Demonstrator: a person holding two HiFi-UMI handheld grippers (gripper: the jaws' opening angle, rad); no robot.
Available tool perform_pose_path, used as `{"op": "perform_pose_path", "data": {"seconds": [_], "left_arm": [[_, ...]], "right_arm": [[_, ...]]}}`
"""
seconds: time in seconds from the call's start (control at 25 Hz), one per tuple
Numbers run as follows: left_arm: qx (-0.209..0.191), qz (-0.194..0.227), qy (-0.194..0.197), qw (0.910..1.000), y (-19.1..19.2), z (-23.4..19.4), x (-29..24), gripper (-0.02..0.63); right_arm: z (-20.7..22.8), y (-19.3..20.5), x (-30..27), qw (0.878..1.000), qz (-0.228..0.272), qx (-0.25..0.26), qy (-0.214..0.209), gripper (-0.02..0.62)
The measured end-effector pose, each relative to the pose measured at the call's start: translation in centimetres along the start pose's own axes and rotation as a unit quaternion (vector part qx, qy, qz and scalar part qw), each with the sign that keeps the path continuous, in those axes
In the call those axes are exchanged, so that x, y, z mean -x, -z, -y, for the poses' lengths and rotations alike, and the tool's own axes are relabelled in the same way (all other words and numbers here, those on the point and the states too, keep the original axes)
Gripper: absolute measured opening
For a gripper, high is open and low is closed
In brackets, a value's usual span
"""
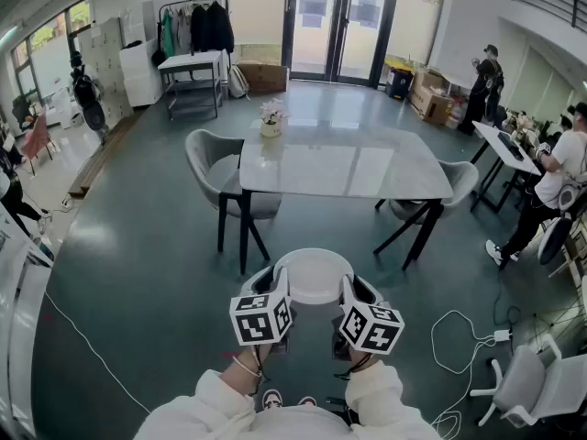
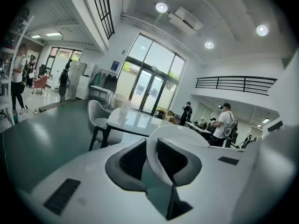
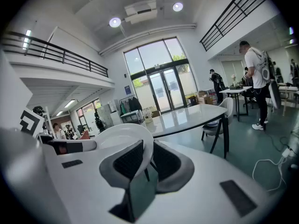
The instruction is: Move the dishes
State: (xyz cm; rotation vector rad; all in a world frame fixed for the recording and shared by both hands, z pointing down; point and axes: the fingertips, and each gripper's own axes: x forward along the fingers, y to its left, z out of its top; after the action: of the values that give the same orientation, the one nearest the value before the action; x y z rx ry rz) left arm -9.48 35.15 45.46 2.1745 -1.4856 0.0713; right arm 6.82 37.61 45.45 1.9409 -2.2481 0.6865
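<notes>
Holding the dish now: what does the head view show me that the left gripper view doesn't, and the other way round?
Head view only: both grippers at once, the left gripper and right gripper at opposite sides of the white dish, plus the cable on the floor. Left gripper view only: its own jaws closed on the dish's rim, one pad on each face, and the ceiling lights. Both: the dish, the grey table ahead with its flowerpot, and the glass doors.
</notes>
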Motion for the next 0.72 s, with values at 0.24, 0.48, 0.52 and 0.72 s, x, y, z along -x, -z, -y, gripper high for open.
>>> {"op": "perform_pose_path", "data": {"seconds": [0.24, 0.48, 0.52, 0.72], "left_arm": [[-0.001, 0.0, 0.003, 1.0, 0.3, 0.2, -0.5, 0.069], [-0.005, -0.001, 0.005, 1.0, -0.1, -0.1, -0.3, 0.069], [-0.006, -0.001, 0.006, 1.0, -0.1, -0.3, -0.3, 0.069], [-0.022, 0.002, 0.007, 0.9997, -0.5, -1.3, -0.1, 0.069]], "right_arm": [[0.6, 0.1, -0.3, 1.0, 0.0, 0.0, 0.002, 0.12], [0.0, 0.2, -0.2, 1.0, 0.001, -0.002, 0.004, 0.12], [-0.1, 0.2, -0.3, 1.0, 0.001, -0.003, 0.005, 0.12], [-1.1, 0.8, -0.7, 1.0, 0.003, -0.016, 0.006, 0.121]]}}
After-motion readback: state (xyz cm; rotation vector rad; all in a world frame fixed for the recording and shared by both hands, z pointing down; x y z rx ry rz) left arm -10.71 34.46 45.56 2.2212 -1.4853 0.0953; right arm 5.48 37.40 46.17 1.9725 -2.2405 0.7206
